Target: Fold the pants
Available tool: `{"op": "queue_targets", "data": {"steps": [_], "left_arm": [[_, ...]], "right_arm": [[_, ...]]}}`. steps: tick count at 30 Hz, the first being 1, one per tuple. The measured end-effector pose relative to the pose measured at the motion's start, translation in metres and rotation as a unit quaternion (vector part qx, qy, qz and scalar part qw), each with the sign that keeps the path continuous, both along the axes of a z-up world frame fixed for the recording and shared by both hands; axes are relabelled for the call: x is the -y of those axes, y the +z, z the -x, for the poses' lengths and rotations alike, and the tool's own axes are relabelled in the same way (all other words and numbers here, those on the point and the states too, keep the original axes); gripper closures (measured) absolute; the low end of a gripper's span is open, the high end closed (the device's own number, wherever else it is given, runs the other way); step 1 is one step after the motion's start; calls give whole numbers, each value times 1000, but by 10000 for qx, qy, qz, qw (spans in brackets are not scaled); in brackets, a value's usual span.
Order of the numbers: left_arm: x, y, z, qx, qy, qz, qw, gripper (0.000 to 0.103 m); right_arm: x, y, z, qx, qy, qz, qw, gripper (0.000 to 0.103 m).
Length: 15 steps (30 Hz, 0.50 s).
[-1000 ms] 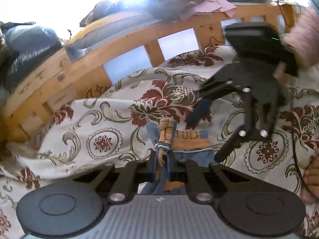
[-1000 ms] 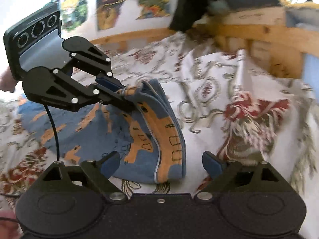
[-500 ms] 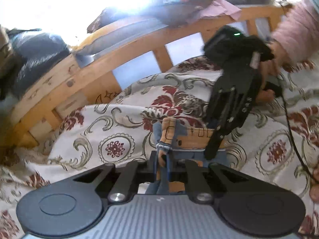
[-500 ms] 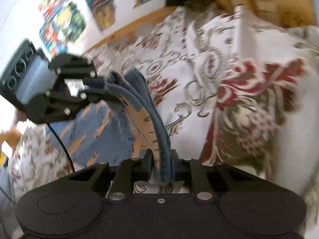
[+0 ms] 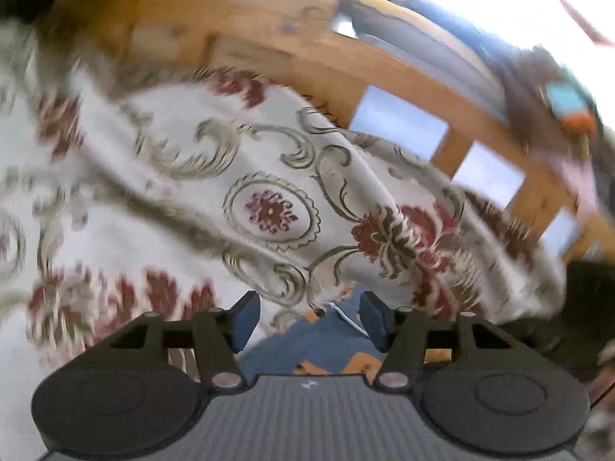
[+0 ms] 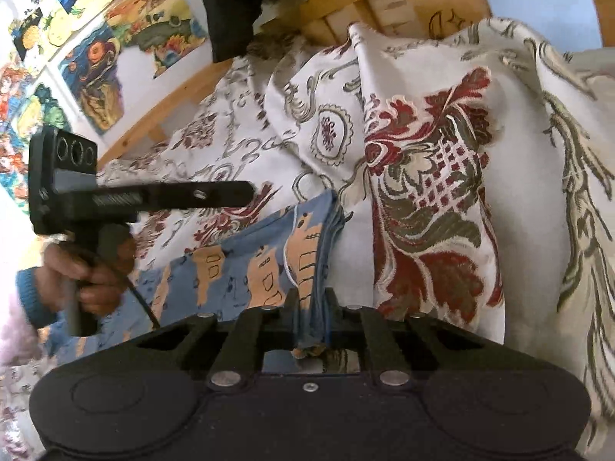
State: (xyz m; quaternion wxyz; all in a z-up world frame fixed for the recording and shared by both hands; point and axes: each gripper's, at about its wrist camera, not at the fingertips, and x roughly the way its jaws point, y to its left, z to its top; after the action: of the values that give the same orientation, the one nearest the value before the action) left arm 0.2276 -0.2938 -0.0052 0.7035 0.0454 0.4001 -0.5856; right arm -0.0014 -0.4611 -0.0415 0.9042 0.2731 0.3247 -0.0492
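Observation:
The pants [image 6: 246, 265] are blue with orange patches and lie on the patterned bedspread [image 6: 430, 192]. In the right wrist view my right gripper [image 6: 310, 320] is shut on their folded edge at the near end. My left gripper [image 6: 246, 192] appears there side-on above the pants, held by a hand [image 6: 92, 269], pointing right and not touching the cloth. In the blurred left wrist view my left gripper [image 5: 307, 319] stands open, with a bit of the blue pants [image 5: 319, 342] lying just below and between its fingers.
A wooden bed rail [image 5: 384, 73] runs behind the bedspread [image 5: 192, 176], with dark clothes piled on it at the upper right. Colourful pictures [image 6: 96, 50] hang on the wall. A raised fold of the bedspread [image 6: 499, 153] bunches to the right of the pants.
My left gripper has opened and let go of the pants edge, then swung away left. My right gripper closed on the folded edge half a second ago and still holds it, now lower on the bed.

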Motion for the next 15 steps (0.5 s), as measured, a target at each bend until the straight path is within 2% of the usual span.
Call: {"op": "queue_targets", "data": {"steps": [1,3,6,10,12,15], "left_arm": [[-4,0,-6,-412,17,4,9991,38],[-11,-2,-15,-1230,144,16,9923,38],[-15,-3,-19,-1845,339,-30,9822,34],[-11,3,-8,-1995,495,-254,9783,33],[-8,9,0,-1867,582,-442,9797,33],[-7,19,8,-1839,598,-447,9801,33]], "right_arm": [[-5,1,1,-3,-77,105,9999,90],[-19,4,-1,-19,-198,348,9992,90],[-39,13,-3,-7,-248,860,9960,90],[-75,25,-12,53,-20,1790,9838,90],[-89,29,-16,95,146,2088,9778,90],[-109,33,-21,164,412,2441,9687,91]]}}
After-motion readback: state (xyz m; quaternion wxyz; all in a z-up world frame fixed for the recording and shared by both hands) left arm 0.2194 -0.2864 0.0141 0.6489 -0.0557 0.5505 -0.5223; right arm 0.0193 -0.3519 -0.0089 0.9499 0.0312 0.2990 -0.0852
